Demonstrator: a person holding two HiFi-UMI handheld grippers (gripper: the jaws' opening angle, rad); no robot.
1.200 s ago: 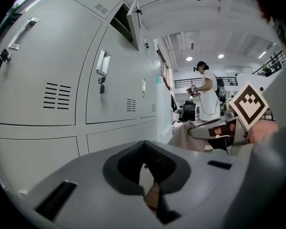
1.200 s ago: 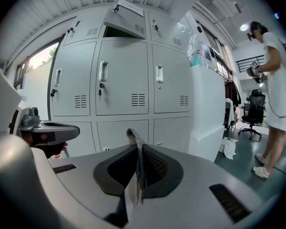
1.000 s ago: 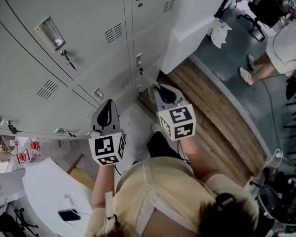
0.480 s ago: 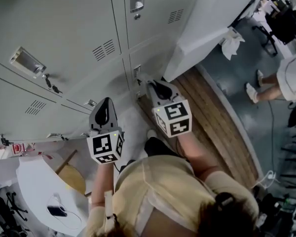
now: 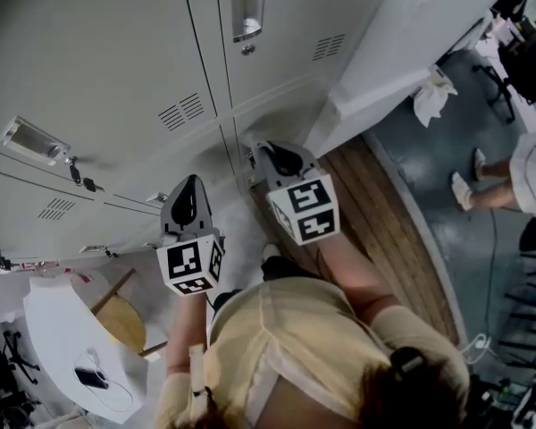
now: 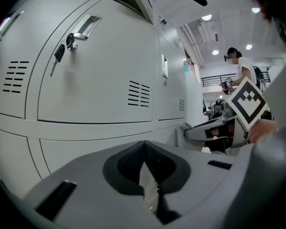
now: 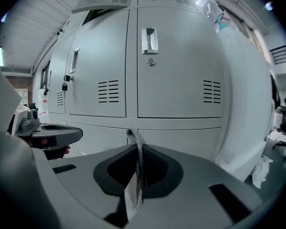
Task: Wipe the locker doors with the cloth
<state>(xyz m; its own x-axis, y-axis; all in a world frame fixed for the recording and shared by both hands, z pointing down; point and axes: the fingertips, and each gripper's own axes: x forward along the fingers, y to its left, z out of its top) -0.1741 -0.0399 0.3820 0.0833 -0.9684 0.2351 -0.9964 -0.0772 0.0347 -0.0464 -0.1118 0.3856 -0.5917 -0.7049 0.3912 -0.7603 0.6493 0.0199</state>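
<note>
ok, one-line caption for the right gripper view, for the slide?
Right hand-held gripper, shut on a strip of grey cloth, facing the grey locker doors.

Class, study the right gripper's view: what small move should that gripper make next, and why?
Probably ease the right gripper forward until the cloth meets the lower locker door. Its jaws are shut on the cloth, whose tip pokes out towards that door, seemingly not yet pressed against it.
</note>
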